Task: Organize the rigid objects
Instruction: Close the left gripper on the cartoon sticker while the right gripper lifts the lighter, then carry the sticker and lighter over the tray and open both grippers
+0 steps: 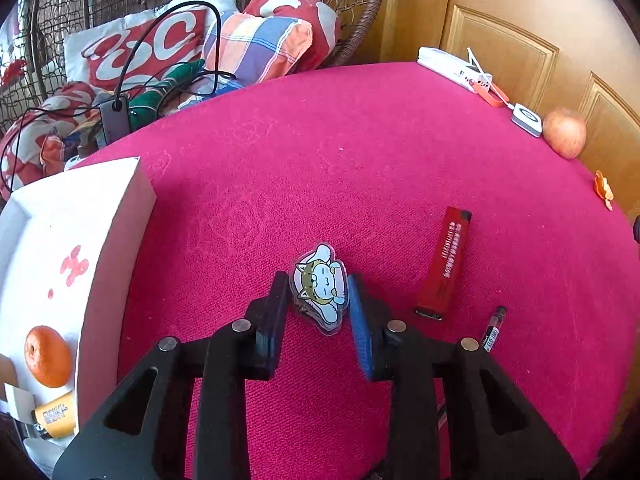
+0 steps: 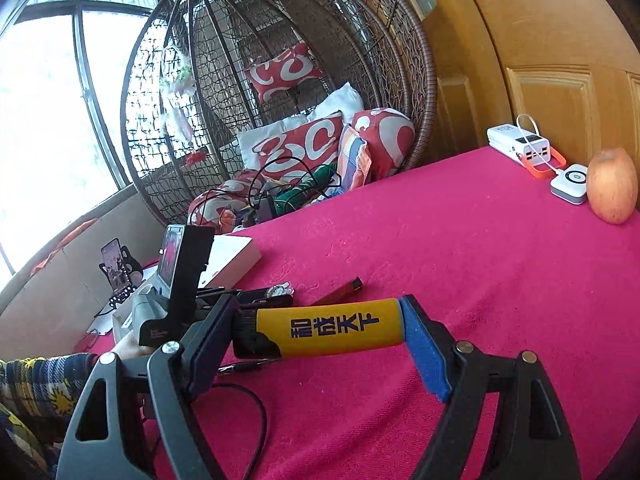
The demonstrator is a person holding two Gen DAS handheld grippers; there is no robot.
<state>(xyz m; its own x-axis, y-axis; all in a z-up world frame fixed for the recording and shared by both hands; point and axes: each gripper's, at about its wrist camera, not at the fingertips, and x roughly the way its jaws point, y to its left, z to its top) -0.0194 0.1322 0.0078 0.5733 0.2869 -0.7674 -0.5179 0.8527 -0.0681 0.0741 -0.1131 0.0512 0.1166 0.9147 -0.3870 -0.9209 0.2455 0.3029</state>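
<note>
Left wrist view: left gripper [image 1: 318, 294] fingers straddle a cat sticker [image 1: 320, 286] on the pink tablecloth [image 1: 320, 160], apart, contact unclear; white box [image 1: 116, 216] to its left, red case [image 1: 444, 264] right. Right gripper [image 2: 320, 330] clamps a yellow lighter [image 2: 332, 330] lengthwise above open cloth.

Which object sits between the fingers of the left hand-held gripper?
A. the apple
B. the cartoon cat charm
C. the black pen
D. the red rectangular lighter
B: in the left wrist view the left hand-held gripper has the cartoon cat charm between its two fingers, while the red lighter, the pen and the apple lie apart on the pink cloth.
</note>
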